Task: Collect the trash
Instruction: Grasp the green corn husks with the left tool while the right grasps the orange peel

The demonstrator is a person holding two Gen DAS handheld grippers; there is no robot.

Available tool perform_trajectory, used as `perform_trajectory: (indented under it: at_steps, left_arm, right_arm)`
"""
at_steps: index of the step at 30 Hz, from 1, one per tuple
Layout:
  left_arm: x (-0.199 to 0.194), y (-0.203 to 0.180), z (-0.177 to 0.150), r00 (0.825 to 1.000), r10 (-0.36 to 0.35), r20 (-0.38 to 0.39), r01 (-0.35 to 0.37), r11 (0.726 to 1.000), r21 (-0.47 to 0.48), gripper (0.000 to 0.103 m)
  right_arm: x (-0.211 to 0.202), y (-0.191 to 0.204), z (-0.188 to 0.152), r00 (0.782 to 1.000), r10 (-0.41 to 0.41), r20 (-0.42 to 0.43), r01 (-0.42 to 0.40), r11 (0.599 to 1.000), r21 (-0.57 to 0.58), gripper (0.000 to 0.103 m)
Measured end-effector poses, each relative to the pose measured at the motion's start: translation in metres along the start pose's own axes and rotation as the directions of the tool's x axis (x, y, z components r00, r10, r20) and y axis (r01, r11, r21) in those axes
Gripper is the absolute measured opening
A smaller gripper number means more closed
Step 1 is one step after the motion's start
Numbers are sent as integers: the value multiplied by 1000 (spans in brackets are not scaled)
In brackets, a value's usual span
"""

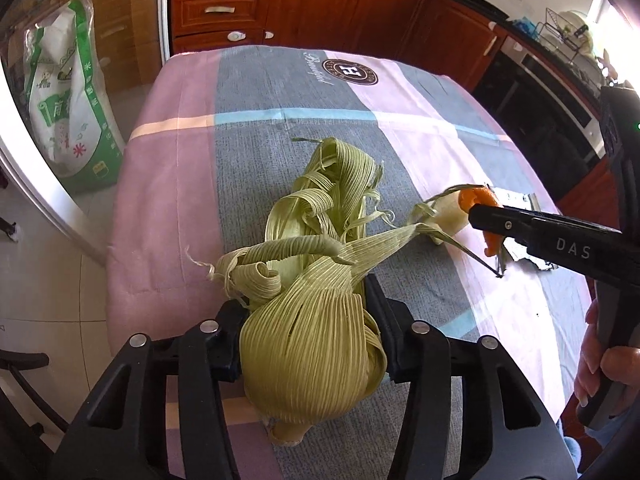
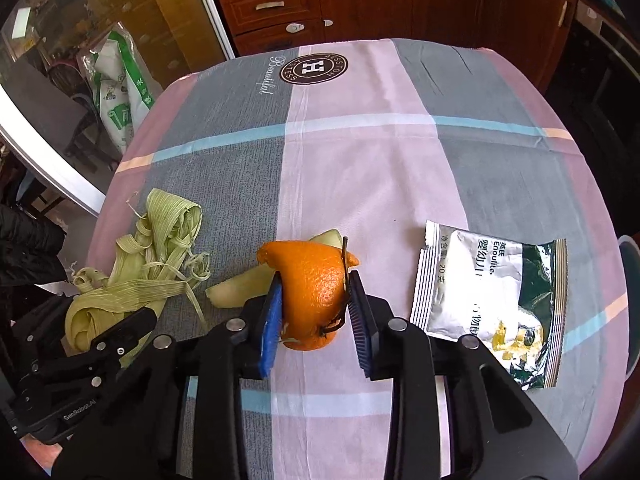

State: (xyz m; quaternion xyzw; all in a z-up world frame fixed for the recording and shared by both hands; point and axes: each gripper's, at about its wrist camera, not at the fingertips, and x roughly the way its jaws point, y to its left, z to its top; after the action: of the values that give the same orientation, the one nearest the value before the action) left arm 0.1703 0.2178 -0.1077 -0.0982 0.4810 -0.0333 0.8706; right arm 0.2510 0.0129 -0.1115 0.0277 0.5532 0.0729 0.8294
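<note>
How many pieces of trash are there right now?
4: corn husks in the left gripper, orange peel between the right gripper's fingers, a pale peel behind it, a foil packet at right. More may be hidden.

A bench (image 2: 360, 168) draped in a pink, grey and blue checked cloth stands before reddish-brown wooden cabinets (image 1: 320, 4), with a pale tiled floor (image 1: 44, 280) and a green-and-white bag (image 1: 72, 92) at left in daylight.
</note>
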Motion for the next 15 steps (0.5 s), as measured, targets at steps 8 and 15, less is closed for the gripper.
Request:
perform_trajectory:
  at_steps: [8,15]
  left_arm:
    - [-26,-5,-2,999,12,43,-10,999,-37,39]
    - [-59,-21,3,995,10,101,-6,999,-39,38]
  right_arm:
    - [-31,-14,-8,999,18,31,-18,1000,18,30]
    - [-63,-22,-15,996,45,76,-48,998,29,30]
